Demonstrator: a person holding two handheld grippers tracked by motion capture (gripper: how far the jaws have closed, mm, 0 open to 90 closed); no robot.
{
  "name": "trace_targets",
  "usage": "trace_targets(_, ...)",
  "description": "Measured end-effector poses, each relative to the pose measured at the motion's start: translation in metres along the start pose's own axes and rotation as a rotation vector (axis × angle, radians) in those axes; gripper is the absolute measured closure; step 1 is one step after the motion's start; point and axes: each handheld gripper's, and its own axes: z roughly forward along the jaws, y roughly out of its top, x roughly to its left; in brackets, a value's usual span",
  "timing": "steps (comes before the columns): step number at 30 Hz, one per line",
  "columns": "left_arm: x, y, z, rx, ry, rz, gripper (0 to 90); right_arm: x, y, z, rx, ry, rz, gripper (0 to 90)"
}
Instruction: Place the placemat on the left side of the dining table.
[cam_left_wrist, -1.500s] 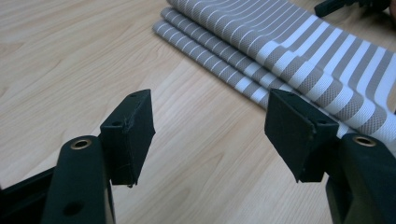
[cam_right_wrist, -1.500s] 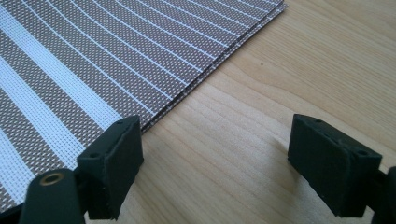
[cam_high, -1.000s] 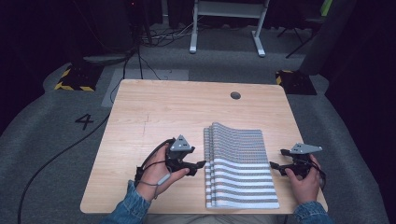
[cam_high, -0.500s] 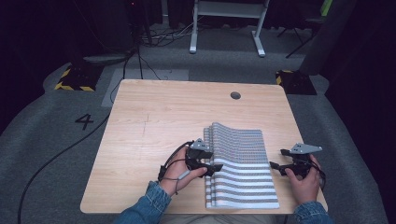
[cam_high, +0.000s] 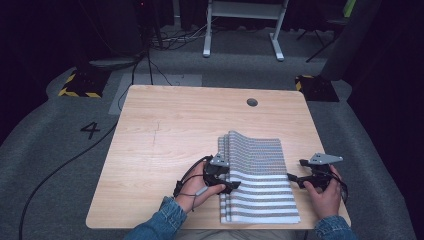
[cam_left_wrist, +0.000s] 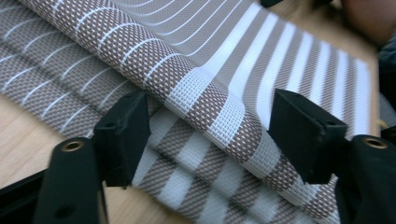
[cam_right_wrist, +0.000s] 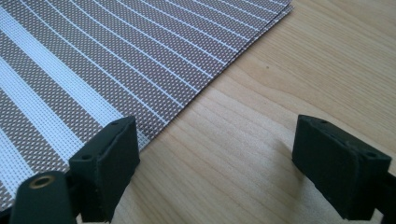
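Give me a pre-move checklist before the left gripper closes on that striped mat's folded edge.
1. Left gripper jaws open: ok, both pads stand apart.
2. Folded edge of the brown-and-white striped woven mat between the left jaws: ok, the fold lies in the gap.
3. How many layers would be caught: cannot tell; several layers are stacked under the fold.
4. Right gripper open: ok.
5. Right gripper around the mat's edge: not ok; one jaw lies over the mat's edge, the other over the bare light wooden table.
6. Mat fully on the table: ok in the high view.
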Motion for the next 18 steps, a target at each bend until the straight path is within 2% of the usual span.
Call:
trace_targets(2,-0.002,0.0,0.003,-0.001,-0.019,-0.003,32.9,0.0,0.0,0.0,0.001,0.0,0.0,15.0)
trace_targets(4,-0.003,-0.001,0.009,0.021,-0.022,-0.01,32.3,0.0,0.0,0.0,0.0,0.0,0.0,14.9)
trace_targets(5,-0.001,-0.001,0.013,0.035,-0.019,0.0,32.3,0.0,0.0,0.0,0.0,0.0,0.0,14.9)
trace_targets(7,-0.001,-0.002,0.021,0.038,-0.029,-0.016,33.5,0.0,0.0,0.0,0.0,0.0,0.0,14.9)
trace_targets(9,-0.003,-0.001,0.026,0.054,-0.01,-0.013,38.6,0.0,0.0,0.0,0.0,0.0,0.0,15.0)
trace_targets(11,-0.005,0.001,0.028,0.059,0.009,-0.02,48.7,0.0,0.0,0.0,0.001,0.0,0.0,14.9)
trace_targets(13,-0.006,0.003,0.03,0.068,0.044,0.031,66.7,0.0,0.0,0.0,0.0,0.0,0.0,15.0)
trace_targets(14,-0.009,0.003,0.03,0.066,0.047,0.024,74.3,0.0,0.0,0.0,0.0,0.0,0.0,15.0)
trace_targets(15,-0.012,0.004,0.03,0.071,0.051,0.038,80.9,0.0,0.0,0.0,0.0,0.0,0.0,14.9)
trace_targets(16,-0.015,0.004,0.03,0.069,0.055,0.065,85.3,0.0,0.0,0.0,0.0,0.0,0.0,15.0)
trace_targets(18,-0.02,0.006,0.028,0.049,0.064,0.097,87.9,0.0,0.0,0.0,0.0,0.0,0.0,14.9)
